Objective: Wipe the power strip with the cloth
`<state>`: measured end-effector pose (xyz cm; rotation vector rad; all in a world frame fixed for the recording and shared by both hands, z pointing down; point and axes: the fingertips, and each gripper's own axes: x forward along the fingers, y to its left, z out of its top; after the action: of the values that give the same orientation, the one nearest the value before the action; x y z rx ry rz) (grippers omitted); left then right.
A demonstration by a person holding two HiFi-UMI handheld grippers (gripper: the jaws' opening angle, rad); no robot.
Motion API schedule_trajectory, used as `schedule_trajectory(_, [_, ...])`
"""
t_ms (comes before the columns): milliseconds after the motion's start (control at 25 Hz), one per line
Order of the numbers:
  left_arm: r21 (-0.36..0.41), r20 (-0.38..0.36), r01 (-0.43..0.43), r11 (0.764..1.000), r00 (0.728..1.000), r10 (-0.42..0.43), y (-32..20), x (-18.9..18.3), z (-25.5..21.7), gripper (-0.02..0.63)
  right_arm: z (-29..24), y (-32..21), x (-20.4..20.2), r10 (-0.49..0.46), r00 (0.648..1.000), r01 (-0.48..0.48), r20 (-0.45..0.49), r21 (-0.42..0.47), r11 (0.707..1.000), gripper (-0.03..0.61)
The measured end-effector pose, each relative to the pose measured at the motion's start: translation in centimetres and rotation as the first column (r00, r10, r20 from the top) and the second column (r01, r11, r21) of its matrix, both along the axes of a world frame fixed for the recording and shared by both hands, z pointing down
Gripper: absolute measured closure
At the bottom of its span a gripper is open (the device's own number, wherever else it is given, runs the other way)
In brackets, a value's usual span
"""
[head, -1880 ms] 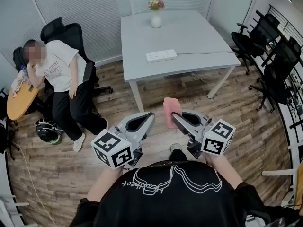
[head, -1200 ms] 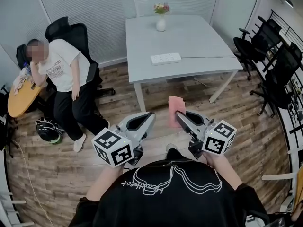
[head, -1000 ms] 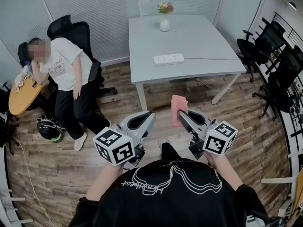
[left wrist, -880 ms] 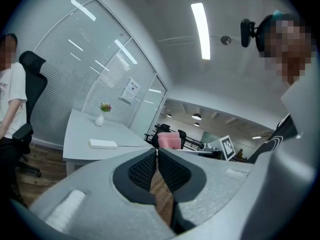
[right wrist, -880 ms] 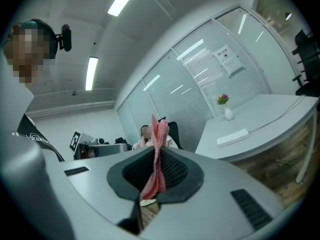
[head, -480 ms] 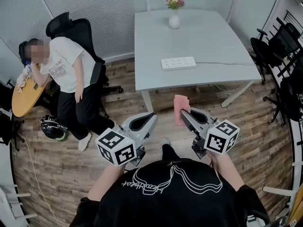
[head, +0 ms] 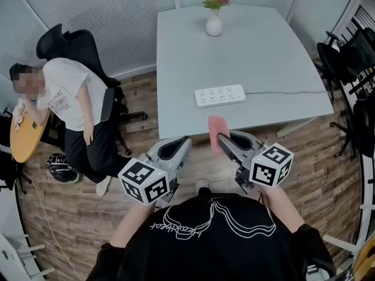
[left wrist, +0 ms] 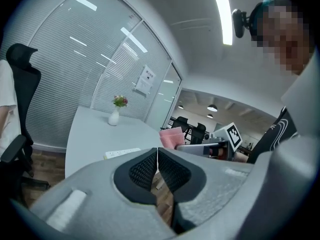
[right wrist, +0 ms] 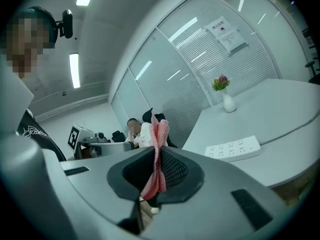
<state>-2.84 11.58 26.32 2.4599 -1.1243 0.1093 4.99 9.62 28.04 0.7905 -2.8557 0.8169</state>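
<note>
**Head view.** Your left gripper point(head: 185, 140) and right gripper point(head: 220, 137) sit side by side at the near edge of the table point(head: 258, 51). The right one pinches the pink cloth point(head: 216, 129), which stands up over that edge. The power strip point(head: 220, 95) lies flat on the table beyond the cloth, apart from it, with bare tabletop between them. A cable point(head: 287, 92) runs from the strip's right end across the table. A vase point(head: 214, 23) of flowers stands at the far edge, well apart from the strip. At your left a person point(head: 64, 98) sits in a black chair point(head: 70, 43); more black chairs point(head: 345, 45) stand at your right.

**Left gripper view.** Your left gripper's point(left wrist: 157, 151) jaws are pressed together with nothing between them. Past them you see the strip point(left wrist: 122, 153), the vase point(left wrist: 114, 118) and, to the right, the cloth point(left wrist: 171, 136) in the other gripper.

**Right gripper view.** Your right gripper's point(right wrist: 158, 156) jaws are clamped on the folded cloth point(right wrist: 160, 131), which rises above the tips. The strip point(right wrist: 234, 149) lies to the right on the table, and the vase point(right wrist: 228, 103) stands farther back. The seated person point(right wrist: 140, 131) shows just behind the cloth.
</note>
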Motion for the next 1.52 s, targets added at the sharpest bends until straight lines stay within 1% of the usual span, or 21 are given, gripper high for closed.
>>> schedule_trajectory(80, [-0.007, 0.002, 0.007, 1.000, 1.000, -0.007, -1.9, -0.1, 0.4, 0.598, 0.2, -2.1, 0.2, -0.001, 1.000, 0.001, -0.017, 0.000, 1.000, 0.549])
schedule_trajectory(160, [-0.004, 0.008, 0.020, 1.000, 1.000, -0.020, -3.0, -0.2, 0.8, 0.598, 0.2, -3.3, 0.4, -0.002, 1.000, 0.002, -0.014, 0.004, 1.000, 0.548])
schedule_trajectory(280, [-0.006, 0.021, 0.046, 0.999, 0.999, -0.046, -4.1, -0.8, 1.6, 0.598, 0.1, -4.5, 0.2, -0.002, 1.000, 0.002, -0.002, 0.011, 1.000, 0.548])
schedule_trajectory(360, [-0.015, 0.023, 0.057, 0.998, 0.998, -0.057, -4.8, -1.1, 2.1, 0.598, 0.4, -5.4, 0.0, 0.000, 1.000, 0.000, -0.017, 0.012, 1.000, 0.548])
schedule_trajectory(520, [-0.027, 0.039, 0.054, 0.998, 0.998, -0.053, -5.2, -1.1, 3.0, 0.598, 1.0, -6.3, -0.1, 0.018, 1.000, -0.018, -0.023, 0.000, 1.000, 0.548])
schedule_trajectory(640, [-0.037, 0.047, 0.052, 0.998, 0.998, -0.051, -5.4, -1.1, 4.2, 0.598, 2.7, -6.7, -0.1, 0.034, 0.999, -0.035, -0.033, -0.039, 0.999, 0.548])
schedule_trajectory(840, [-0.104, 0.043, 0.030, 0.994, 0.999, -0.026, -10.6, -2.6, 5.8, 0.598, 4.5, -11.5, -1.9, 0.046, 0.996, -0.055, -0.073, -0.120, 0.991, 0.548])
schedule_trajectory(1080, [-0.171, 0.042, 0.026, 0.985, 0.999, -0.019, -14.6, -3.4, 9.0, 0.598, 8.6, -15.0, -3.1, 0.054, 0.983, -0.080, -0.173, -0.149, 0.986, 0.548])
schedule_trajectory(1240, [-0.203, 0.055, 0.026, 0.979, 0.998, -0.015, -17.5, -4.2, 11.4, 0.598, 10.9, -17.8, -4.2, 0.050, 0.981, -0.084, -0.189, -0.178, 0.981, 0.548])
schedule_trajectory(1360, [-0.236, 0.056, 0.037, 0.971, 0.998, -0.024, -18.8, -4.7, 12.9, 0.598, 12.7, -19.0, -4.9, 0.031, 0.977, -0.078, -0.209, -0.221, 0.972, 0.548])
schedule_trajectory(1520, [-0.260, 0.057, 0.038, 0.965, 0.998, -0.024, -20.3, -5.3, 14.4, 0.598, 14.4, -20.5, -6.1, 0.014, 0.974, -0.072, -0.228, -0.247, 0.966, 0.548])
